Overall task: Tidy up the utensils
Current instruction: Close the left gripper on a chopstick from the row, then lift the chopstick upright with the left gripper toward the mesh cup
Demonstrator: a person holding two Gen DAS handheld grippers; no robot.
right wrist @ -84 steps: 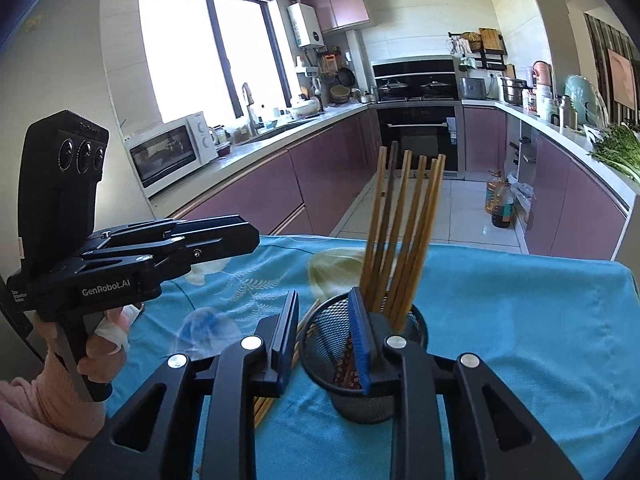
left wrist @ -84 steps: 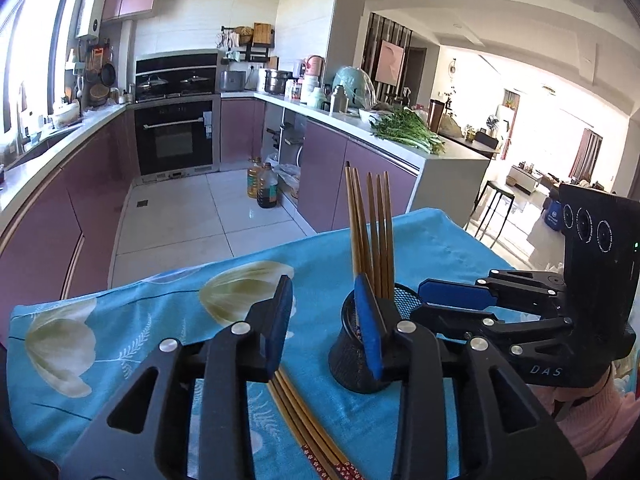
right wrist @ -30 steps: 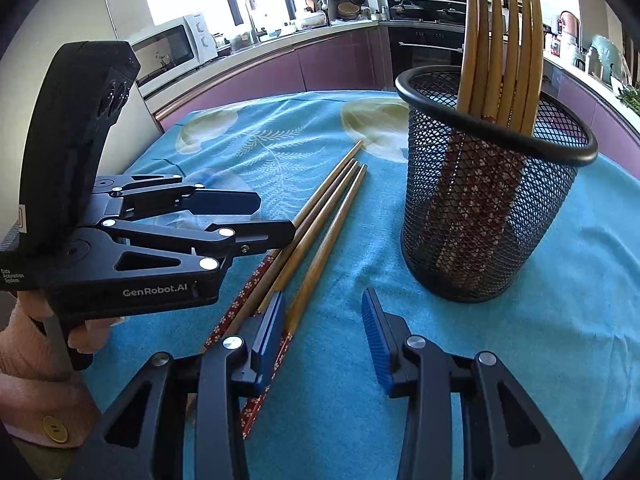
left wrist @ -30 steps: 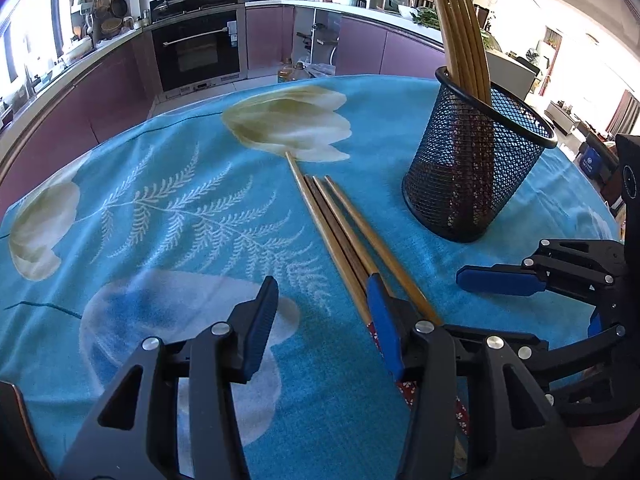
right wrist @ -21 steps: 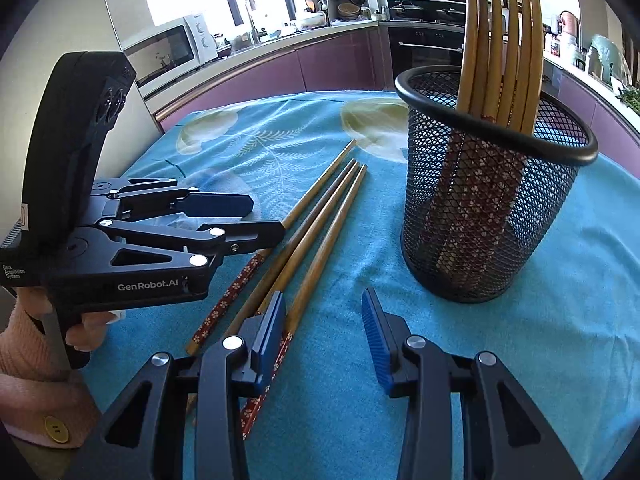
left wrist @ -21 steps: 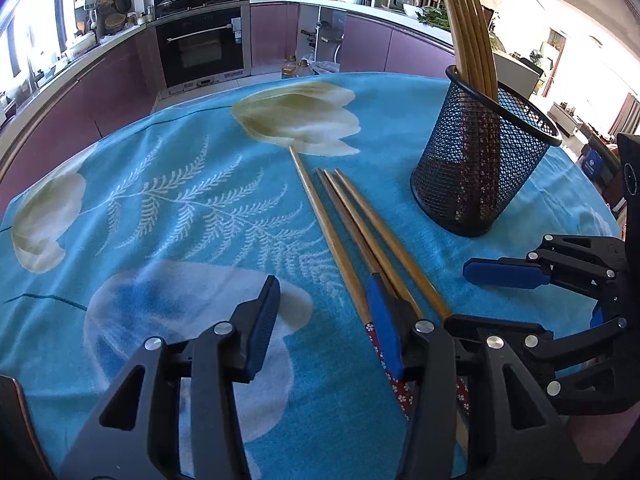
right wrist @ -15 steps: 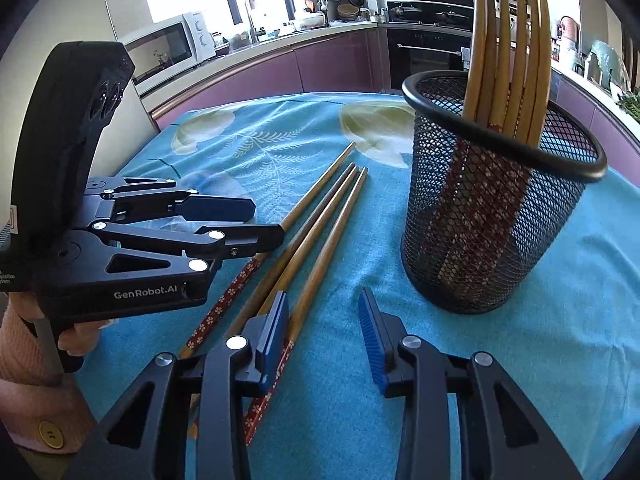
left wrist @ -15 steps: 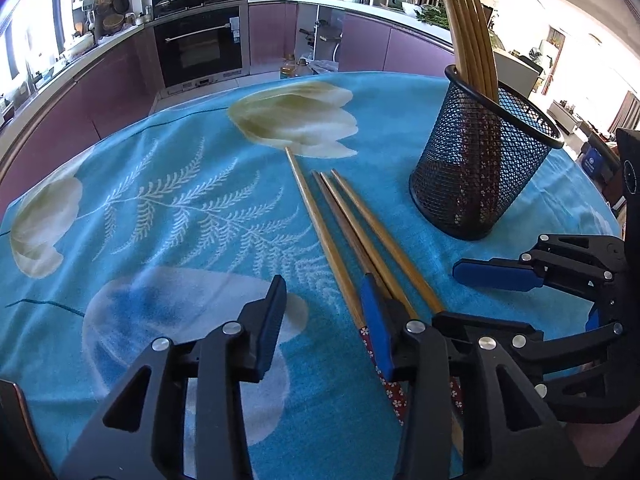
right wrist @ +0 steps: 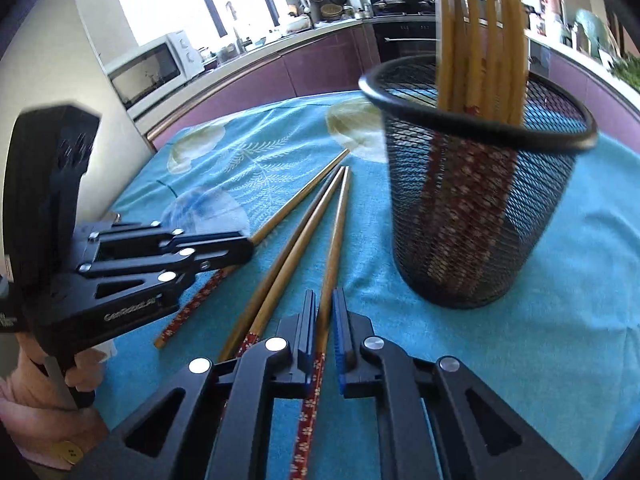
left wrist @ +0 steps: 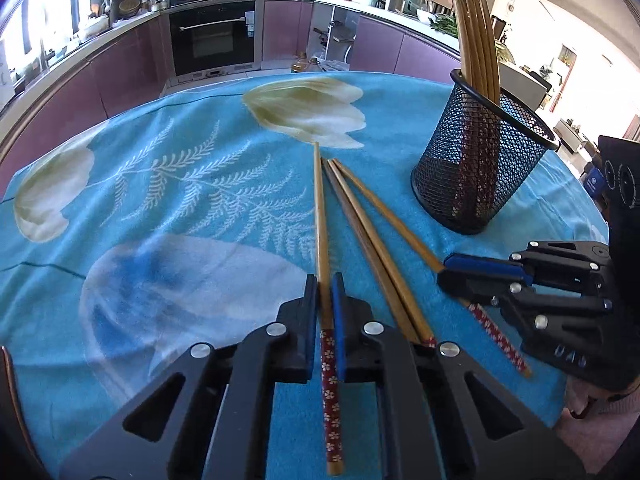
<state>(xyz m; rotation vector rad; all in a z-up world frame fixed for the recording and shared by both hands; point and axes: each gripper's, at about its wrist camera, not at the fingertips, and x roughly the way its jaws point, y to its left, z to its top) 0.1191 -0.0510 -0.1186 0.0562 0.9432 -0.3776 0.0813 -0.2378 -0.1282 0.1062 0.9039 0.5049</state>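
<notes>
Both grippers [left wrist: 325, 286] [right wrist: 325, 300] on chopsticks [left wrist: 320, 208]

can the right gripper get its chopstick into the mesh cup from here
Probably yes. The right gripper is shut on a chopstick, and the cup stands close ahead, its mouth partly free beside the chopsticks already in it.

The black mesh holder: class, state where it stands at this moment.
The black mesh holder stands upright on the blue floral tablecloth, at the right in both wrist views, just beyond the loose chopsticks, with more chopsticks standing inside it.
</notes>
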